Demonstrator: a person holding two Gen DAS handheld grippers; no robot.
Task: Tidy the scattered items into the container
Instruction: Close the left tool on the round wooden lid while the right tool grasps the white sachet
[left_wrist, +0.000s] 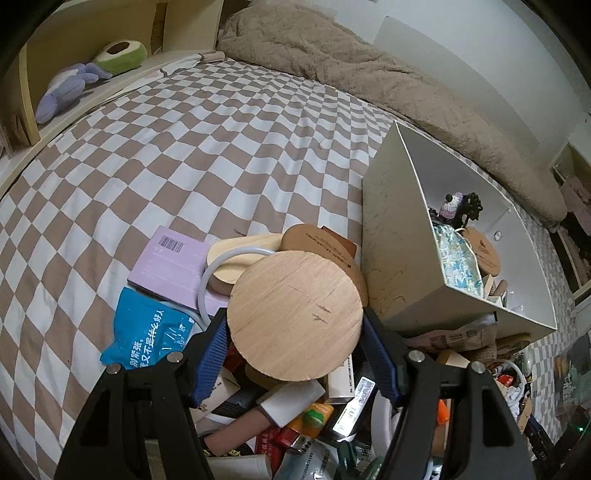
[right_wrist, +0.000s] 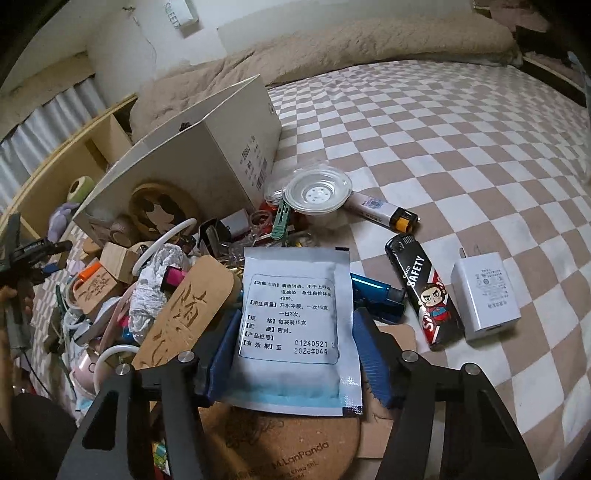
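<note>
While the left gripper (left_wrist: 295, 354) pinches a round pale wooden disc (left_wrist: 295, 317) by its edges at lower centre of its view, lifted clear of the clutter for carrying, the open cream cardboard box (left_wrist: 402, 236) waits at right on the brown-and-white checked bedspread (left_wrist: 184, 147). Low in the other view, the right gripper (right_wrist: 295, 350) has its blue pads against both sides of a flat white medicine sachet (right_wrist: 293, 306), apparently to lift it next; the box (right_wrist: 221, 147) stands upper left.

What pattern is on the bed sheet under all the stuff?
The bed sheet has a brown-and-white checkerboard pattern. It shows best in the left wrist view.
</note>
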